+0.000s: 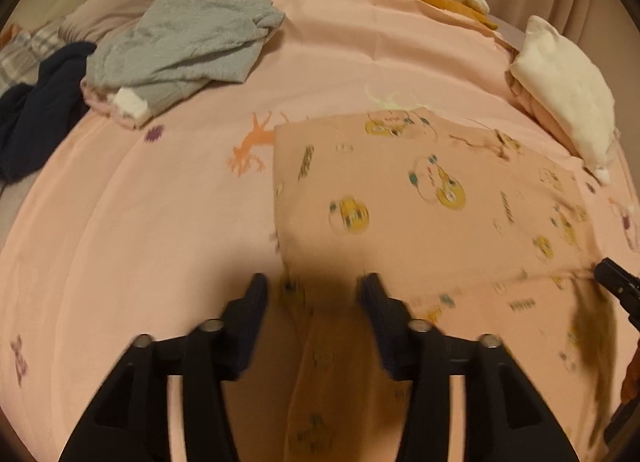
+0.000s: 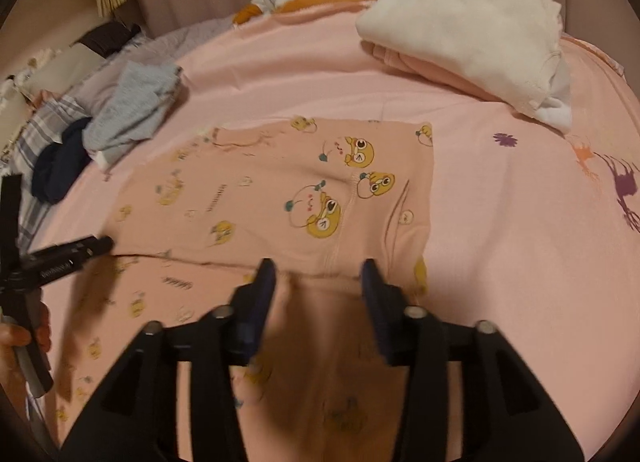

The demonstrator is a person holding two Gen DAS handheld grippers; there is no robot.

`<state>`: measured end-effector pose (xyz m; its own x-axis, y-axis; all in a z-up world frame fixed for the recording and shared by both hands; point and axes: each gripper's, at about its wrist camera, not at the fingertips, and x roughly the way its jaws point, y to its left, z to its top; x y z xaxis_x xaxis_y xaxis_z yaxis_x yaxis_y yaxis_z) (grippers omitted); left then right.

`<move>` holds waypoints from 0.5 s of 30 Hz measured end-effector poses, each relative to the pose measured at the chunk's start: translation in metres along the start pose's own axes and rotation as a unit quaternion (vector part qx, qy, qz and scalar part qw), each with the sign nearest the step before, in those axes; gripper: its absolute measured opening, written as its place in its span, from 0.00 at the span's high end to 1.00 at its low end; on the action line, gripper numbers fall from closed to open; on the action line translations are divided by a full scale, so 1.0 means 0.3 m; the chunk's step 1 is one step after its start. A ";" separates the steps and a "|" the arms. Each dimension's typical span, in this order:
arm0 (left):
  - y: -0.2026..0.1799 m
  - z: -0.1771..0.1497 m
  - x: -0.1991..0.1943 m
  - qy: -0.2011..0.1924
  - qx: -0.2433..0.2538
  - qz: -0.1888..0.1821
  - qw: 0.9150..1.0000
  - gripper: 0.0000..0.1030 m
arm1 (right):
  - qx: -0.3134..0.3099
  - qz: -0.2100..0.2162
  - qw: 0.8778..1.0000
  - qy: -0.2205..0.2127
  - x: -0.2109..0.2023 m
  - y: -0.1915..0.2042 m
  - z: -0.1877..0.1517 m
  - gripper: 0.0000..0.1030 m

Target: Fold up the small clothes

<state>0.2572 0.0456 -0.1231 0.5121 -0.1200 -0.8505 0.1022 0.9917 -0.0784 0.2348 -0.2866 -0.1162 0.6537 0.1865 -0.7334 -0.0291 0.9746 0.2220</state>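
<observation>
Where the pink bed sheet (image 2: pixel 500 222) lies spread, one pink cartoon-print garment (image 2: pixel 280 190) rests flat at centre, folded over. Left gripper (image 1: pixel 314 288): jaws apart over the garment's near left corner, nothing clamped. Right gripper (image 2: pixel 320 272): jaws apart above the near fold edge, nothing clamped. Grey garment (image 1: pixel 180 46) and navy garment (image 1: pixel 36 118): far left. White folded pile (image 2: pixel 468 22): far right.
</observation>
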 end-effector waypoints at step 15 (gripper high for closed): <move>0.085 -0.360 -0.219 0.049 -0.024 -0.027 0.998 0.35 | 0.103 0.008 0.994 0.048 -0.235 -0.172 -0.320 0.36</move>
<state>0.1341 0.0839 -0.1255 0.4200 -0.1708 -0.8913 0.0848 0.9852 -0.1488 0.1177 -0.3381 -0.1377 0.5796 0.2231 -0.7838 0.1224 0.9271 0.3544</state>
